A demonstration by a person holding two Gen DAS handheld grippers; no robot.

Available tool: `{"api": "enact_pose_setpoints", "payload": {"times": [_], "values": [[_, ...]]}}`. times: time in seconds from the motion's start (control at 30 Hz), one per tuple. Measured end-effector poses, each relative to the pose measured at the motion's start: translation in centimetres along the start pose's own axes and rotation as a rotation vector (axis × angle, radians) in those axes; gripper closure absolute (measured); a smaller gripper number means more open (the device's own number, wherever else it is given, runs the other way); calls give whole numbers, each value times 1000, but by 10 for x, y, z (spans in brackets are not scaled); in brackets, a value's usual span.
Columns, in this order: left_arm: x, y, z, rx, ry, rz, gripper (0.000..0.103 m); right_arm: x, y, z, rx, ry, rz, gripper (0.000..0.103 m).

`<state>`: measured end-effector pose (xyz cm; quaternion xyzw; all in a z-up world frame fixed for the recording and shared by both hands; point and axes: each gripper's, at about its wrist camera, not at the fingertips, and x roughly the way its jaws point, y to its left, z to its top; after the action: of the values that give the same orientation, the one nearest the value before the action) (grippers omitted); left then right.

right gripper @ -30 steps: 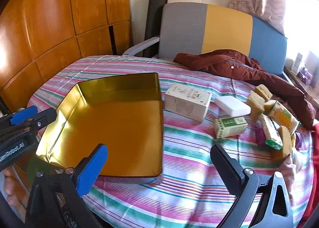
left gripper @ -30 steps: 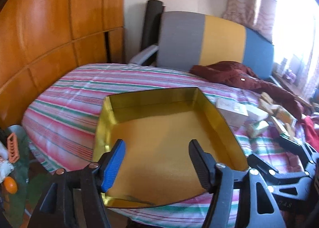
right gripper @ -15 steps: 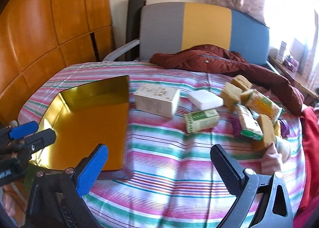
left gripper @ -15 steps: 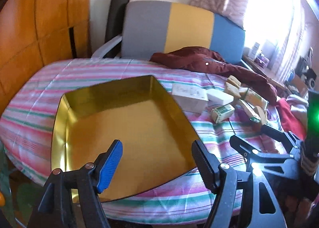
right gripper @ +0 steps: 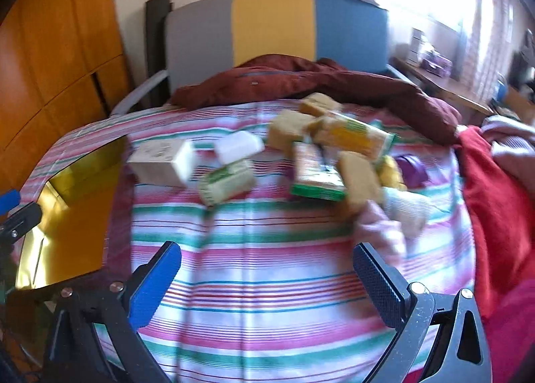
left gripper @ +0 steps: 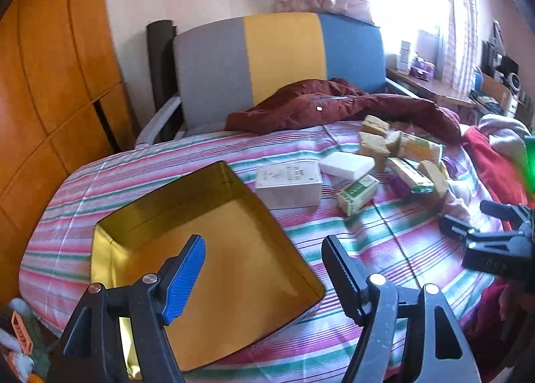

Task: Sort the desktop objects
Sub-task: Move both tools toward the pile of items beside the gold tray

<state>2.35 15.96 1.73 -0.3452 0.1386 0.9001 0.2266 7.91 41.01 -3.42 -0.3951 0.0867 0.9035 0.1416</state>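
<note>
Striped pink, green and white cloth [left gripper: 384, 242] covers the surface we work over, and on it lies a gold tray [left gripper: 254, 286], our landmark. Our left gripper [left gripper: 262, 269] hangs above the tray's near edge with its jaws spread wide, nothing between them. Just beside the tray's far right corner rests a white box [left gripper: 289, 184]; beyond that box lie a white block [left gripper: 347, 165] and a small green-printed box [left gripper: 357, 194], then a loose heap of tan sponges and yellow-green packets [right gripper: 334, 152]. Our right gripper [right gripper: 265, 277], likewise gaping and empty, hovers over bare cloth to the right of the tray, short of the heap. A dark red jacket [left gripper: 334, 105] is bunched behind everything.
</note>
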Motion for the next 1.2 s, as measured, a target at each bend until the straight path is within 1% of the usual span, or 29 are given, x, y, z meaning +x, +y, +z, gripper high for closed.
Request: {"api": "enact_pose_setpoints", "payload": {"times": [0.07, 0.13, 0.2, 0.27, 0.47, 0.6, 0.67, 0.73, 0.77, 0.83, 0.87, 0.93, 1.03, 1.13, 1.2], "values": [[4, -9, 2, 23, 1, -5, 24, -2, -17, 1, 31, -2, -16, 0], [7, -17, 4, 40, 4, -26, 23, -3, -32, 2, 62, 3, -21, 0], [11, -22, 6, 45, 17, -77, 22, -3, -44, 3, 85, 11, -31, 0], [17, -28, 8, 44, 34, -135, 19, -4, -57, 4, 110, 19, -46, 0], [26, -41, 12, 45, 55, -269, 16, -9, -88, 8, 157, 20, -83, 0], [33, -47, 18, 52, 63, -327, 15, -6, -108, 17, 187, 18, -75, 0], [35, -48, 21, 48, 66, -346, 10, -3, -113, 23, 194, 17, -70, 0], [39, -48, 23, 55, 68, -357, 0, 2, -117, 31, 192, 16, -69, 1], [41, -48, 25, 61, 64, -371, 0, 5, -117, 35, 187, 16, -67, 1], [49, -46, 30, 55, 101, -394, 0, 11, -115, 43, 165, 15, -70, 1], [54, -42, 33, 34, 120, -416, 0, 14, -113, 48, 146, 12, -75, 1], [58, -34, 39, 2, 115, -435, 0, 23, -107, 60, 93, 3, -94, 1], [60, -26, 53, 29, 83, -393, 0, 36, -93, 78, -22, -14, -109, 1], [76, -16, 69, 55, 102, -359, 3, 56, -80, 98, -172, 0, -98, 1], [90, -11, 78, 62, 131, -332, 11, 70, -76, 108, -241, 28, -85, 2]]}}
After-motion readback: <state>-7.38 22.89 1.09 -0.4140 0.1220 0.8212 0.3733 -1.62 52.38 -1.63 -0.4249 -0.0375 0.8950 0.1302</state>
